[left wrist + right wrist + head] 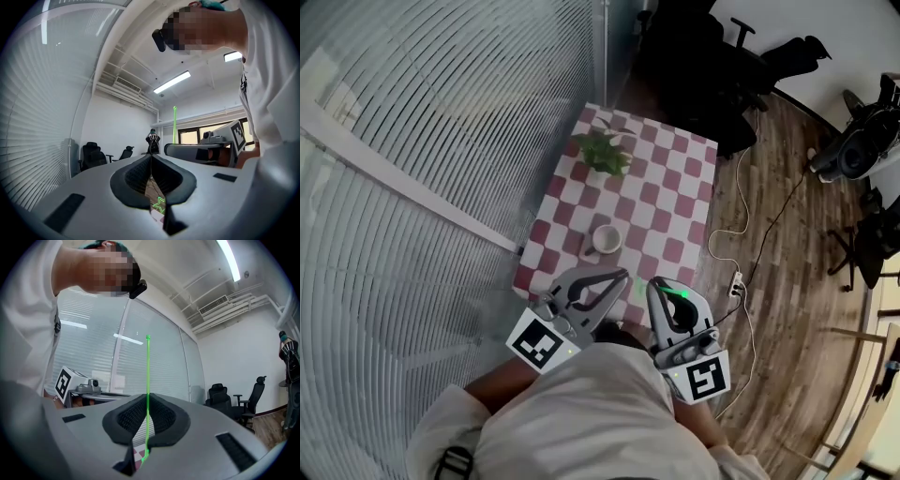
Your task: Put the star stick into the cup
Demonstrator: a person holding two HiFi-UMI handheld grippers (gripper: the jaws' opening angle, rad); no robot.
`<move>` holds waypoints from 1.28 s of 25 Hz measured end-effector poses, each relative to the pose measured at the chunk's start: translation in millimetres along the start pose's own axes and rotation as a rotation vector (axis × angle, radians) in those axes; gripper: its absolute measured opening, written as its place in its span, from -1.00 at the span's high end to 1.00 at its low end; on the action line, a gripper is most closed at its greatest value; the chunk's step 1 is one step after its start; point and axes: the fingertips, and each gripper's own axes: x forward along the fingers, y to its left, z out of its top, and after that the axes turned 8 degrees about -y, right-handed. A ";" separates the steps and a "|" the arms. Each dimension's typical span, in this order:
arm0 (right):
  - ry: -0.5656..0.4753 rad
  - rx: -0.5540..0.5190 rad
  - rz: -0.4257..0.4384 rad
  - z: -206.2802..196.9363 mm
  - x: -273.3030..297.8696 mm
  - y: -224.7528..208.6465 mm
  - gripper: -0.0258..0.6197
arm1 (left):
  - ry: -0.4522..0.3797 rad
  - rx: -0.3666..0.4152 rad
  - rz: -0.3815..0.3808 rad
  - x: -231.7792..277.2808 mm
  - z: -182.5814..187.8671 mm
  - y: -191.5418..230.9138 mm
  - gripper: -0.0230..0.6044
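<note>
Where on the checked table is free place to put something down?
Free: the squares between the plant and the cup, and the table's right side. Crowded: the near edge, by the left tongs and right tongs.

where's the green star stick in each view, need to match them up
Head view: the star stick is a green glint on the right gripper, low centre.
Left gripper view: thin green upright line, just right of centre.
Right gripper view: vertical at centre, pinched between the jaws.
Shared landmark: the slatted blinds.
</note>
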 end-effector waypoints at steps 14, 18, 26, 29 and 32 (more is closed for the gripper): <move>0.008 0.020 0.020 -8.5 16.8 -46.9 0.80 | 0.013 0.002 0.020 43.4 -11.2 23.8 0.82; 0.013 0.027 0.028 -11.5 15.5 -58.5 0.80 | 0.021 -0.002 0.027 54.0 -18.2 22.7 0.82; 0.010 0.033 0.043 -10.4 16.9 -71.7 0.80 | 0.029 0.000 0.035 67.3 -21.5 21.9 0.82; 0.012 0.035 0.041 -11.2 16.8 -75.4 0.80 | 0.039 0.004 0.031 70.6 -23.8 22.5 0.82; 0.014 0.034 0.039 -10.6 19.2 -77.8 0.80 | 0.038 0.005 0.028 73.3 -22.1 25.4 0.82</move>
